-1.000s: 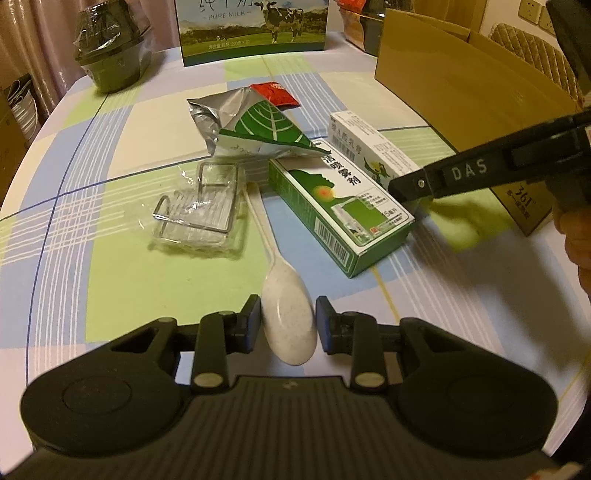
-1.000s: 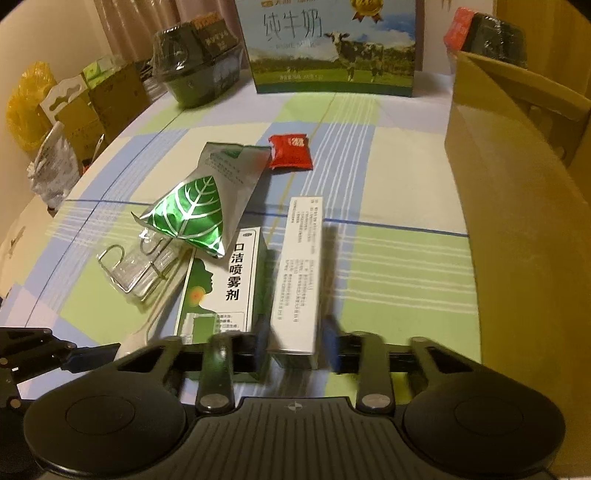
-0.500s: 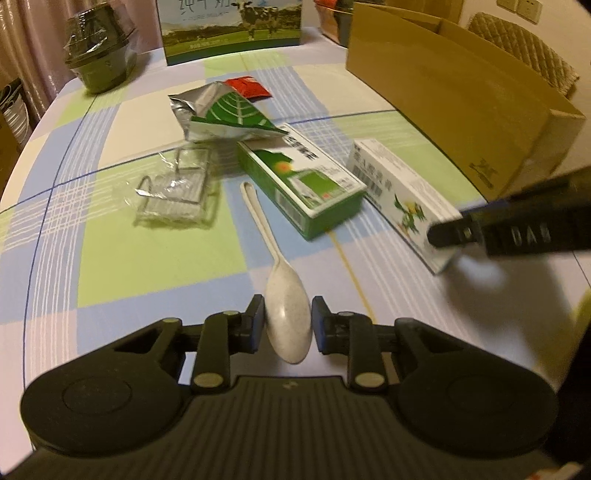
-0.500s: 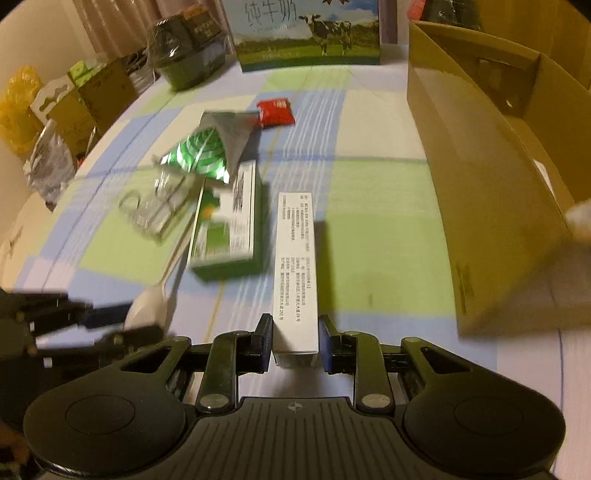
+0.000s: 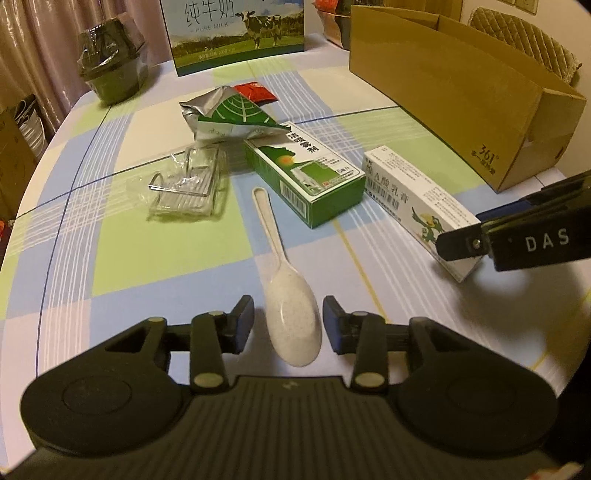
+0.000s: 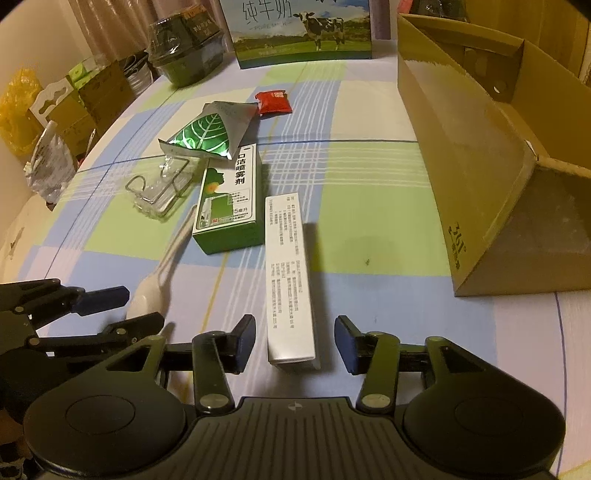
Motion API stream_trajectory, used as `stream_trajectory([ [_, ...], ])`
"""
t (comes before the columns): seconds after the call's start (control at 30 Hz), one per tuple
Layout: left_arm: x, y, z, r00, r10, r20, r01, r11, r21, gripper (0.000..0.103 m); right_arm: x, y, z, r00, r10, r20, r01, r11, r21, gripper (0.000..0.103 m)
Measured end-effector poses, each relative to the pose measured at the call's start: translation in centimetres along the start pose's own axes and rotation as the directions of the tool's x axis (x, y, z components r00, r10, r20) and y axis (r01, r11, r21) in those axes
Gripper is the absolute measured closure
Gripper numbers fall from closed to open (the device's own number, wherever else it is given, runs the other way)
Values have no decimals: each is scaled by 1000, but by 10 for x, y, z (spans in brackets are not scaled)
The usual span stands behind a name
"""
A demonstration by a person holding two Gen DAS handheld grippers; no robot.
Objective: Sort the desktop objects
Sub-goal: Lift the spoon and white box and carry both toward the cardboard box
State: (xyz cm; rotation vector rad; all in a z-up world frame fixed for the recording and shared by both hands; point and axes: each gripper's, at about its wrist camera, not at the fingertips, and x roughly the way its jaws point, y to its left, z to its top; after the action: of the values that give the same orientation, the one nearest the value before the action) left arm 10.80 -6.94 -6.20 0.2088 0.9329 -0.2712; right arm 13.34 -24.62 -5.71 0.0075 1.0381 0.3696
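Note:
A speckled white spoon (image 5: 288, 295) lies on the checked tablecloth, its bowl between the fingers of my open left gripper (image 5: 289, 319), with a gap on each side. A long white box (image 6: 290, 277) lies between the fingers of my open right gripper (image 6: 294, 341), not clamped; it also shows in the left wrist view (image 5: 413, 199). A green box (image 5: 304, 173), a silver-green leaf pouch (image 5: 231, 114), a red packet (image 5: 256, 92) and a wire rack in clear wrap (image 5: 188, 181) lie beyond. The left gripper shows at the lower left of the right wrist view (image 6: 110, 310).
An open cardboard box (image 6: 491, 166) stands on the right of the table. A milk carton pack (image 5: 236, 33) and a wrapped dark pot (image 5: 110, 74) stand at the far edge. Boxes and bags (image 6: 55, 110) sit beyond the table's left edge.
Both grippers have opened: the left let go of the spoon, the right let go of the white box. Both objects had been drawn nearer the front of the table and now rest there.

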Motion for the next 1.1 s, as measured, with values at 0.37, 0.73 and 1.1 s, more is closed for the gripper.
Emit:
stream_trajectory([
  [0.37,11,3,3,1000,-3,0,3,999,-42,75,11,-6,5,1000,23,17,-24,999,23,58],
  [0.73,-3,5,5,999,-25,28,27,998,-63,76,14,-4,6,999,33,15,-33,999,7,58],
  [1.1,-7,9,-1,999,-29,22,31,996,-83,76,16,-4,5,999,33,7,-33,999,9,58],
])
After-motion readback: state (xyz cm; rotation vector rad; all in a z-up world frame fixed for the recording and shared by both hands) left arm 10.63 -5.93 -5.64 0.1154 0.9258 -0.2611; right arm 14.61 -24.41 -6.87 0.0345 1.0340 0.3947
